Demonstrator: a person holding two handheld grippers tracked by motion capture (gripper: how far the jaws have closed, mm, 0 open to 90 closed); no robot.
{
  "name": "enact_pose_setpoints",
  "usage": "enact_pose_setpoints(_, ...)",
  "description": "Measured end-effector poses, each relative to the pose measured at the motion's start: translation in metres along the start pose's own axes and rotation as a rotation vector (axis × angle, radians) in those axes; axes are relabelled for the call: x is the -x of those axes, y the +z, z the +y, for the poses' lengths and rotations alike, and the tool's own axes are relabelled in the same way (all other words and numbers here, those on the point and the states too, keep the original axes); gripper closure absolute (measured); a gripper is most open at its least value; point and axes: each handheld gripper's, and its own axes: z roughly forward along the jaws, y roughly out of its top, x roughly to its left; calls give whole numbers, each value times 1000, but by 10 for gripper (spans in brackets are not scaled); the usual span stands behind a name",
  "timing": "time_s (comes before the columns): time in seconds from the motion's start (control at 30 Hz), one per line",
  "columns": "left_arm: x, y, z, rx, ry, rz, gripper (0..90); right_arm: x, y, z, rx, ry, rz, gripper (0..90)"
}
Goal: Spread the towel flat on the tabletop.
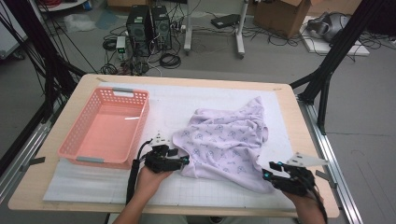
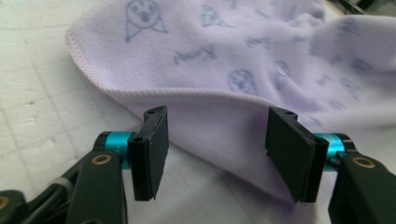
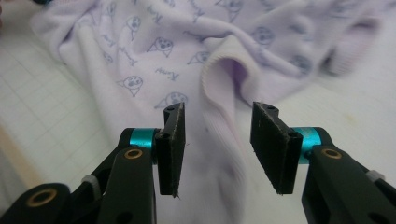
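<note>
- High view: a crumpled lilac printed towel (image 1: 226,142) lies right of centre on the white gridded mat (image 1: 84,184) of the bench; a pink plastic basket (image 1: 106,126) stands left, well apart. The left tongs (image 1: 186,161) sit at the towel's near-left edge, the right tongs (image 1: 265,173) at its near-right corner.
- Left gripper view: the left tongs (image 2: 217,140) stand apart astride the stitched hem, not pressing.
- Right gripper view: the right tongs (image 3: 217,140) stand apart around a raised fold, not pressing.

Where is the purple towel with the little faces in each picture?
High view: the purple towel lies crumpled right of the middle, beside the pink basket.
Left gripper view: it spreads across the top.
Right gripper view: it covers the upper middle.
Shared landmark: the white grid mat.
</note>
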Motion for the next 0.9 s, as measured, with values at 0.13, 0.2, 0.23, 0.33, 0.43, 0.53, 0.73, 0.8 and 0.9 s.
enact_pose_setpoints(0.13, 3, 7, 2, -22, 17, 17, 434, 1, 45, 10, -72, -55, -3, 561)
enact_pose_setpoints(0.2, 4, 8, 4, -39, 59, 58, 586, 6, 63, 16, -90, -58, 4, 686)
enact_pose_setpoints(0.23, 4, 9, 5, -47, 71, 64, 695, 10, 71, 19, -101, -68, -11, 760)
enact_pose_setpoints(0.33, 1, 9, 10, -18, 84, 103, 833, 25, 86, 25, -70, -48, -48, 861)
enact_pose_setpoints(0.43, -5, 9, 14, 47, 59, 142, 836, 35, 89, 28, -10, -32, -125, 865)
enact_pose_setpoints(0.53, -15, 10, 15, 95, 30, 192, 862, 46, 90, 29, 35, -11, -166, 871)
enact_pose_setpoints(0.73, -20, 13, 16, 124, 0, 203, 845, 56, 100, 34, 71, -29, -265, 859)
enact_pose_setpoints(0.8, -21, 9, 16, 128, -25, 180, 710, 55, 100, 35, 71, -20, -283, 798)
enact_pose_setpoints(0.9, -20, -1, 13, 130, -21, 113, 549, 56, 90, 34, 87, 34, -262, 641)
